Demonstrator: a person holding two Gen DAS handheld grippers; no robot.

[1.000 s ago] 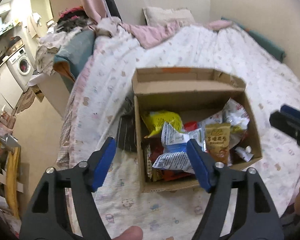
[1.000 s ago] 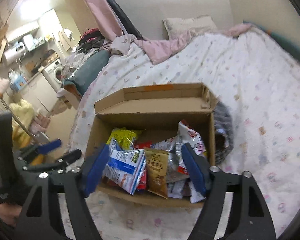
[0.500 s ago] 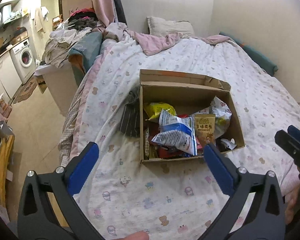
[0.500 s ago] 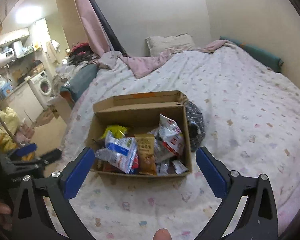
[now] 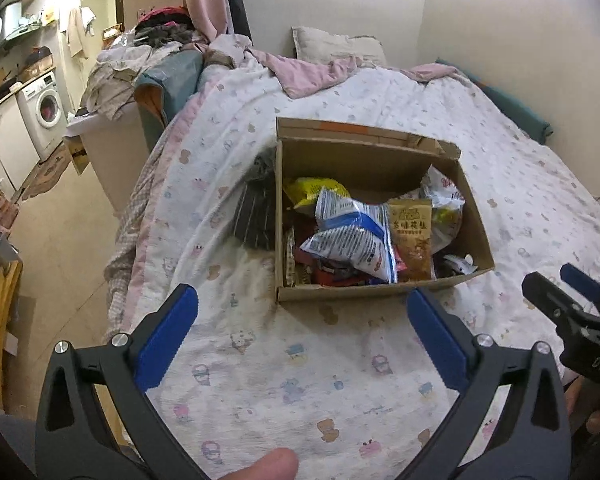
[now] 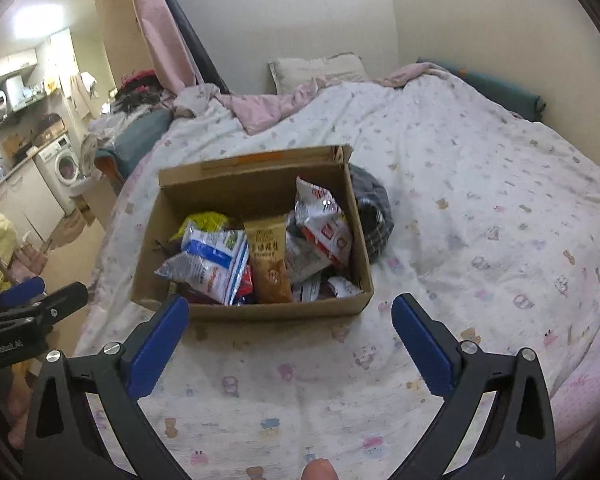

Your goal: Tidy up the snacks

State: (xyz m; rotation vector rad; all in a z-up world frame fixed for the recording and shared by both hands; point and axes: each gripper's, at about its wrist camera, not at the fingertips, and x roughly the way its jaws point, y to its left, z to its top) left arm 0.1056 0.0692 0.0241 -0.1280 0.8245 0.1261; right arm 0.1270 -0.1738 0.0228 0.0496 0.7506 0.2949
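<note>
Open brown cardboard box [image 5: 376, 288] sits on the bed [image 5: 284, 364], on a white quilt printed with small cartoon animals. Far flap folded back, orange tape strip along it.

Box contents, heaped loosely:
- blue-and-white foil snack bag [image 5: 350, 236], lying on top near the centre
- tan upright snack packet with printed characters [image 5: 412, 236], just right of the blue bag, touching it
- yellow crinkled bag [image 5: 314, 190], toward the far left corner
- white-and-red foil bag [image 6: 324, 224], leaning against the right wall
- small red and white packets lower down, partly hidden; too small to sort.

Dark striped cloth [image 5: 256, 216] lies bunched on the quilt against the box's outer side wall.

Left gripper [image 5: 300, 312]: blue-padded jaws spread wide, nothing between them, hanging above bare quilt just short of the box's near wall. Right gripper [image 6: 290, 318]: likewise spread wide and empty, near wall of the box framed between its fingers. Each gripper shows at the edge of the other's view.

Beige pillow [image 6: 320, 68] and rumpled pink blanket [image 6: 260, 108] at the head of the bed. White washing machine [image 5: 46, 112] beyond the bed's left side.
</note>
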